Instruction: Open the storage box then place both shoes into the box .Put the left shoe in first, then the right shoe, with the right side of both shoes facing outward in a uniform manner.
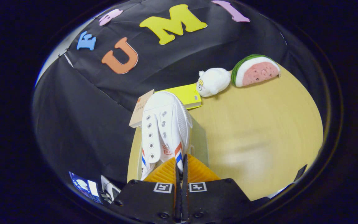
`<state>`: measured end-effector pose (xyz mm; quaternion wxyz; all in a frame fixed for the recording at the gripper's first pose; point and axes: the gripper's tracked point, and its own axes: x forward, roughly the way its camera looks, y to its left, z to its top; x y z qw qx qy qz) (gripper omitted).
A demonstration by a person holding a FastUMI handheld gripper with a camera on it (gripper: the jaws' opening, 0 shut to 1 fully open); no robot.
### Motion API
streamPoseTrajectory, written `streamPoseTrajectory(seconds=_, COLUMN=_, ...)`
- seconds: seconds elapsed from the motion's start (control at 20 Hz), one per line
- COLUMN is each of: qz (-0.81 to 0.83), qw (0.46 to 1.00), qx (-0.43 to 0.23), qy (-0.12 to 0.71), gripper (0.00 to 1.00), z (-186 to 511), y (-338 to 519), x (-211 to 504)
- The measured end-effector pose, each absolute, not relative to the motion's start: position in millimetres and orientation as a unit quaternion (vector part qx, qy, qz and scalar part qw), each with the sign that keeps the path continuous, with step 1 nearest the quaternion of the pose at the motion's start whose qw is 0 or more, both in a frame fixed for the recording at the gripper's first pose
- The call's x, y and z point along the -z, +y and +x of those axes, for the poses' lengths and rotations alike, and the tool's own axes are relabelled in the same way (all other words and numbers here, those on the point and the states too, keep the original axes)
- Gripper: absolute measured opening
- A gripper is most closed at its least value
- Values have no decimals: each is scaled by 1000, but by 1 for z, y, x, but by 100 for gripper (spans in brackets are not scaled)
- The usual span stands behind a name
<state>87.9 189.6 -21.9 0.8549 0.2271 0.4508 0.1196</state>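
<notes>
A white canvas shoe point(163, 127) with red and blue side stripes hangs toe-away ahead of my gripper point(181, 165), lifted above the wooden table point(259, 130). Both fingers point(197, 172) are pressed together on the shoe's side wall near its heel opening. The shoe tilts with its laceless eyelets facing me. A clear box part point(199, 140) shows just right of the shoe, beneath it; how far it is open I cannot tell.
A yellow book point(188, 95) and a tan card point(140, 109) lie beyond the shoe's toe. A white plush toy point(213, 81) and a watermelon plush point(255, 70) sit at the table's far edge against the black cloth wall. Some items point(89, 186) lie low beside the table.
</notes>
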Motion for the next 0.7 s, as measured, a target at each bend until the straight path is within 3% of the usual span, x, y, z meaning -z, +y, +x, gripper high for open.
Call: streamPoseTrajectory(seconds=0.7, qz=100, qw=908, qx=-6, qy=407, gripper=12, z=112, y=230, x=96)
